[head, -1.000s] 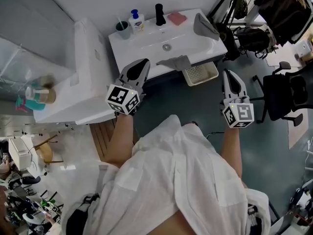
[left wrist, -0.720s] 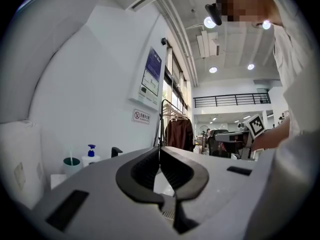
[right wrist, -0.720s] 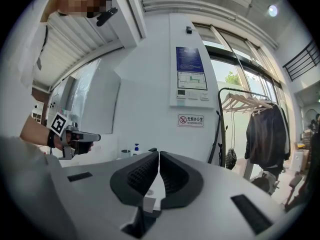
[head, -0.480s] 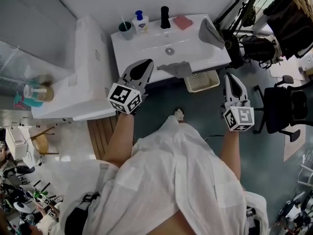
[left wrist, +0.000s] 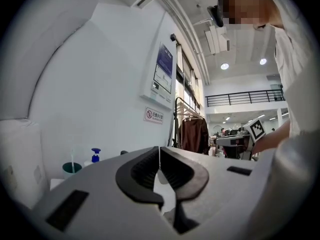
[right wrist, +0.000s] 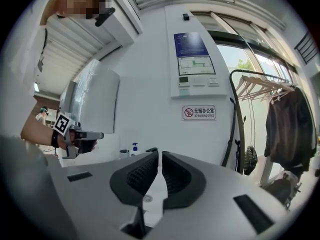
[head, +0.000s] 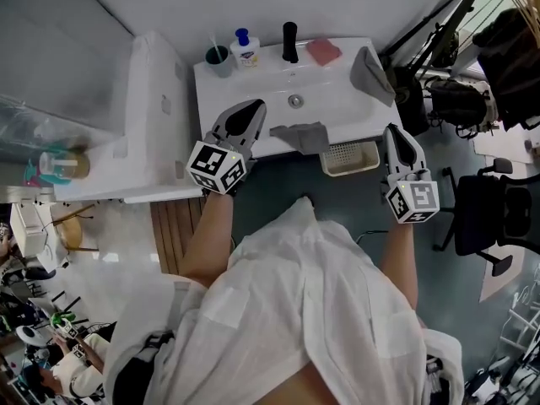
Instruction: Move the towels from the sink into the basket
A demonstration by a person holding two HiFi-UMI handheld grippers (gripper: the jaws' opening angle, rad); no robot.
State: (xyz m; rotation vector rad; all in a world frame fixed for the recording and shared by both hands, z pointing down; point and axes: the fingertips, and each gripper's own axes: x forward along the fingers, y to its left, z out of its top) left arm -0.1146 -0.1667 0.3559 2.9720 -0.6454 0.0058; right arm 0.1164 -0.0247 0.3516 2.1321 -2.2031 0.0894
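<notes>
While left gripper (head: 252, 106), right gripper (head: 395, 130) hold fingers together, front towel (head: 302, 136), side towel (head: 371, 72) lie on sink (head: 253, 78); basket (head: 348, 155) below.

Two towels (head: 302, 136) (head: 371, 72), one basket (head: 348, 158), one sink (head: 337, 108), one cup (head: 218, 57), one bottle (head: 245, 49).

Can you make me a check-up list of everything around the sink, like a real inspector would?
Surface: white sink, basin bare.
Job's things: one grey towel hangs over the sink's front edge, a second grey towel lies at its right end; basket on the floor below, looks empty.
Clutter: teal cup, soap bottle and pink thing beside the black tap.
Grippers: left gripper and right gripper both shut, holding nothing.
Cables: nothing seen.
Surroundings: office chair right, white cabinet left.
</notes>
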